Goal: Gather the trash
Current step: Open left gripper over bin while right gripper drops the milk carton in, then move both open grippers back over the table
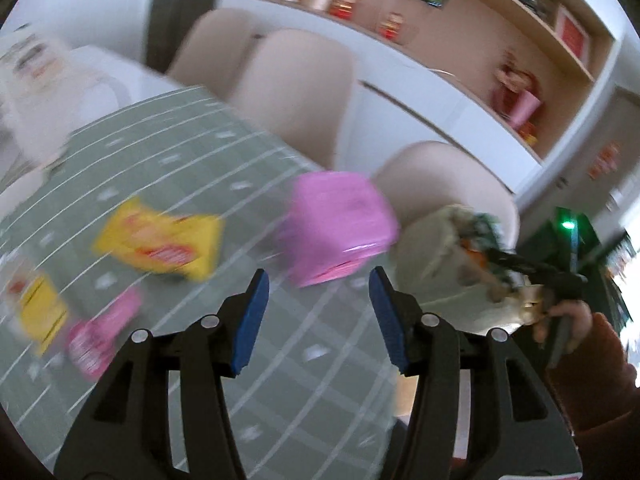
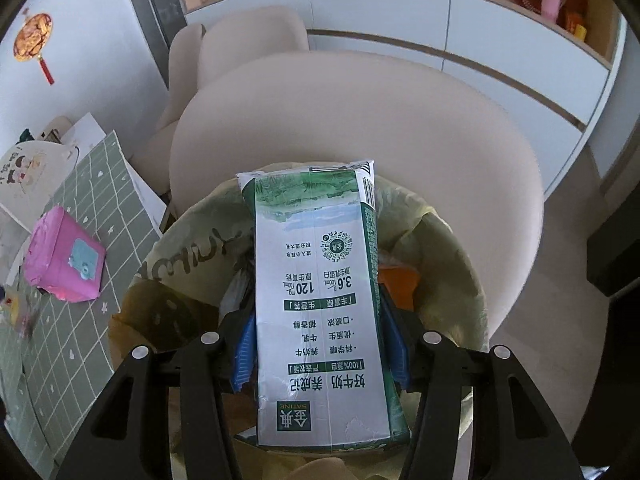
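Nearest the right wrist camera, a green-and-white milk carton [image 2: 320, 300] sat lengthwise in the right claw [image 2: 320, 344], blue pads pressed against both of its long sides, a firm grasp. It hung directly over the bin [image 2: 192, 256], whose pale yellow liner already held an orange scrap and other litter. The step in hand looked like dropping the carton in. Done well, that meant keeping the carton centred over the opening, away from the liner's folded rim, and letting go only once its far end pointed into the hollow rather than across the edge; a long box released crosswise could bridge the rim and tip out towards the cream chair [image 2: 360, 128] behind.

The left claw [image 1: 318, 316] stood released and empty, pads well apart, over the green grid cloth of the bench [image 1: 200, 140]. Ahead of it lay a pink packet [image 1: 340, 228], a yellow wrapper [image 1: 160, 240], and smaller yellow and pink wrappers further left, all blurred. The pink packet seemed the closest candidate; approaching it squarely would help.
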